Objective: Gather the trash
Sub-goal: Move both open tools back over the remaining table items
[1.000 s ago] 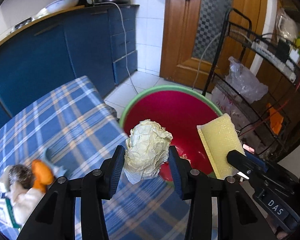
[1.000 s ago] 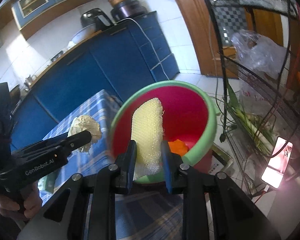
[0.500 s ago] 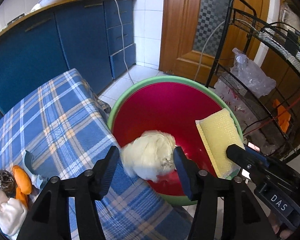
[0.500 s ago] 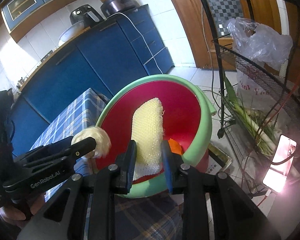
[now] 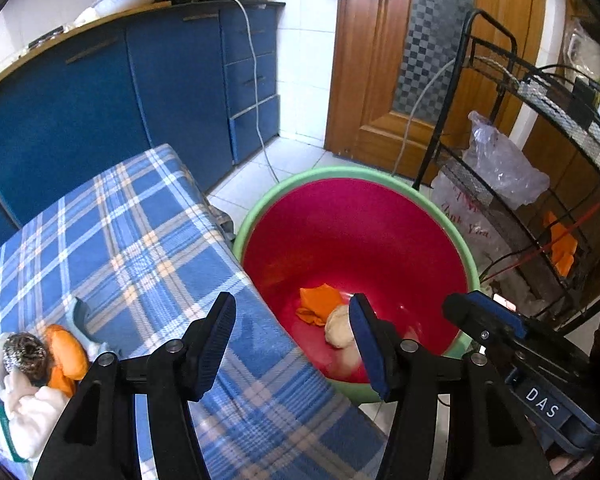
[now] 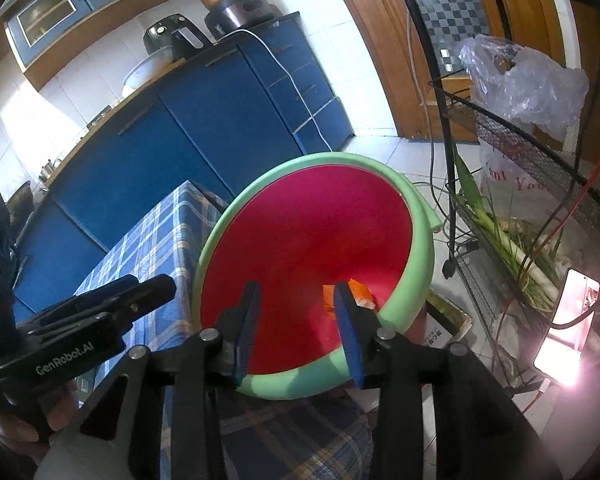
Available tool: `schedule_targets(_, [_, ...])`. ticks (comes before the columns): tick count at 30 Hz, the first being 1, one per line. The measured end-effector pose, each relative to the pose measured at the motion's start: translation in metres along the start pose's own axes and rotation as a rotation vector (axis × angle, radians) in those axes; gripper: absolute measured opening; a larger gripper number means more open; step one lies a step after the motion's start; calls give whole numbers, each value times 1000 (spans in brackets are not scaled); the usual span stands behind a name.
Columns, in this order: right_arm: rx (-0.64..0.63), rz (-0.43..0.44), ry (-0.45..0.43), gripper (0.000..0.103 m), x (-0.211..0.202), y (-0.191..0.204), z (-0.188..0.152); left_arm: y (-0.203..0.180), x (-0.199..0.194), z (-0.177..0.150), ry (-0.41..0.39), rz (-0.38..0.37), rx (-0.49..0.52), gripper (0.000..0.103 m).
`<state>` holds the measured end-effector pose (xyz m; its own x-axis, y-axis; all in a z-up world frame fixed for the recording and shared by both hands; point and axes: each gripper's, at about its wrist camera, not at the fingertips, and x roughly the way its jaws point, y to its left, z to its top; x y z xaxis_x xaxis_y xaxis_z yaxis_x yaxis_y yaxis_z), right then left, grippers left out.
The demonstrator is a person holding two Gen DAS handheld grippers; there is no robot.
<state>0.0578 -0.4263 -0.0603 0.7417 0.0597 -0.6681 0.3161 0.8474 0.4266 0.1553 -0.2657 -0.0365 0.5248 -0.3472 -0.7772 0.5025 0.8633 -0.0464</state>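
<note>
A red bin with a green rim [image 5: 470, 248] stands on the floor beside the plaid table [image 5: 112, 240]; it also shows in the right wrist view [image 6: 420, 248]. A crumpled paper ball [image 5: 338, 326] and an orange scrap [image 5: 320, 304] lie at its bottom; the orange scrap also shows in the right wrist view [image 6: 360, 294]. My left gripper [image 5: 292, 340] is open and empty over the table edge by the bin. My right gripper [image 6: 298, 328] is open and empty above the bin's near rim. The yellow sponge is out of sight.
More trash lies at the table's near left: a steel scourer [image 5: 24, 354], orange peel [image 5: 66, 352], white tissue [image 5: 32, 416]. A black wire rack [image 5: 540, 128] with a plastic bag [image 6: 528, 80] stands right of the bin. Blue cabinets [image 5: 100, 100] are behind.
My left gripper opened and the paper ball fell into the bin. My right gripper opened and the yellow sponge is gone from between its fingers.
</note>
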Motion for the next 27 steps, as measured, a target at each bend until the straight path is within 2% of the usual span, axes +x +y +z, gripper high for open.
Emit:
schedule_targets(16, [-50,25,-47,44,-37,31,-4,20,-54,-12,-65,13,-53,60])
schedule_targets(27, [-122,78,-51,48,-55,75,-18,59,-93,-34,-95,93,-134,60])
